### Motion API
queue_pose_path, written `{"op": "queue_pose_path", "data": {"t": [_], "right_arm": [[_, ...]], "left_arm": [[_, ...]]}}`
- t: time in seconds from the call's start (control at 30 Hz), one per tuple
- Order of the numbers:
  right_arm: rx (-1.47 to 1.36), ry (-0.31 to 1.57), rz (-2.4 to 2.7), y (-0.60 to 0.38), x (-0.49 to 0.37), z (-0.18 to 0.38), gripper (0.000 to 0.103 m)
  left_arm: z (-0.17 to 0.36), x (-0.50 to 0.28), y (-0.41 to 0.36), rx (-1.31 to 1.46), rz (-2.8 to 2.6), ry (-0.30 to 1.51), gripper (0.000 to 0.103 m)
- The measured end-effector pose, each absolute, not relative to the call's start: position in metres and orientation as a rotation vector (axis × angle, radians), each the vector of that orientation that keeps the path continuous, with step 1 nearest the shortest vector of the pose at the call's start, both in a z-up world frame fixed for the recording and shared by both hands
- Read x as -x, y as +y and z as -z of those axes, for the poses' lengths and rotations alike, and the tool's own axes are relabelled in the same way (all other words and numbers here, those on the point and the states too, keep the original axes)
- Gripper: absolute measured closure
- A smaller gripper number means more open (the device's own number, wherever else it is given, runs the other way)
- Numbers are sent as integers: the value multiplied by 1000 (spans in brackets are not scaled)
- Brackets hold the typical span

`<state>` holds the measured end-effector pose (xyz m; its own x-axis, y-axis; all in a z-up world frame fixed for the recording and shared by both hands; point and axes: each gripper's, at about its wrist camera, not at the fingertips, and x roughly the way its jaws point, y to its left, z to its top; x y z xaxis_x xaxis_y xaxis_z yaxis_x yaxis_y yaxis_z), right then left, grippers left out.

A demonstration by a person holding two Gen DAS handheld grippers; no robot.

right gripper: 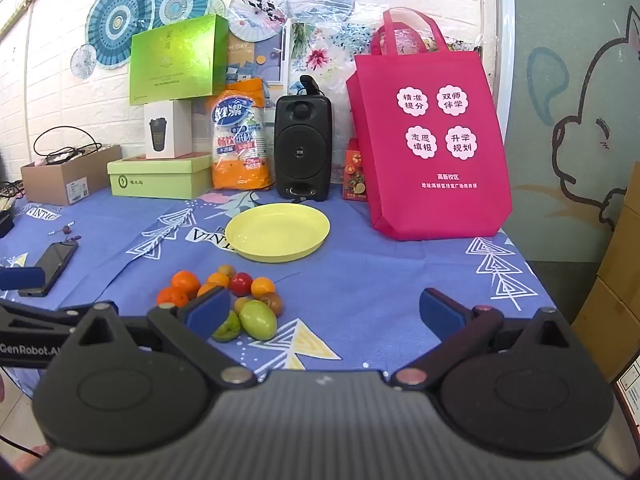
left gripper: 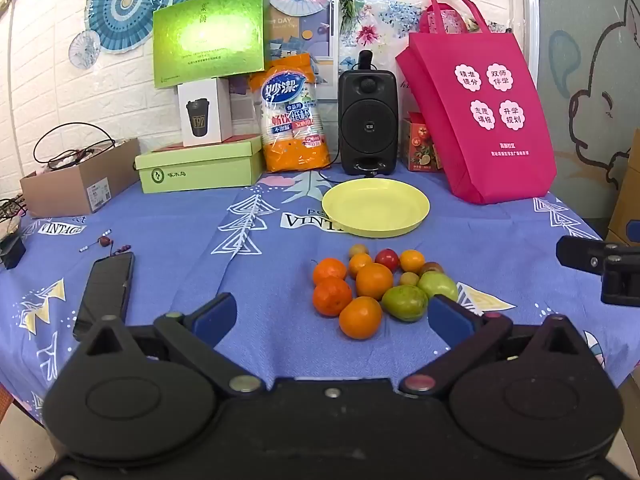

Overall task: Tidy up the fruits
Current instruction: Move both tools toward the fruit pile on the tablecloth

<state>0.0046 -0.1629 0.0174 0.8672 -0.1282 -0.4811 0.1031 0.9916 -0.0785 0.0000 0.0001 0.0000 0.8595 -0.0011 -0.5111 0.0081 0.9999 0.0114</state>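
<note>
Fruits (left gripper: 372, 288) sit in one tight cluster on the tabletop (left gripper: 200, 240), nearer to me than the yellow plate (left gripper: 376, 208): oranges, two green ones, a red one, a few small ones. Plate holds nothing, so no sorting done yet; judged at the very start, every piece left to move. My left gripper (left gripper: 334, 316) faces the pile, fingers wide, nothing between them. Right gripper (right gripper: 326, 312) likewise wide and unloaded, pile just beside its left finger.
</note>
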Motion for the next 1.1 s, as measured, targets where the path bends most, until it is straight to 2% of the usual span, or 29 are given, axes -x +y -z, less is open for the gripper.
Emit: {"op": "queue_pose_path", "data": {"t": [1.1], "right_arm": [[-50,564,48,-168,-23,4,0]], "left_arm": [[5,-16,12,22,22,535,0]]}}
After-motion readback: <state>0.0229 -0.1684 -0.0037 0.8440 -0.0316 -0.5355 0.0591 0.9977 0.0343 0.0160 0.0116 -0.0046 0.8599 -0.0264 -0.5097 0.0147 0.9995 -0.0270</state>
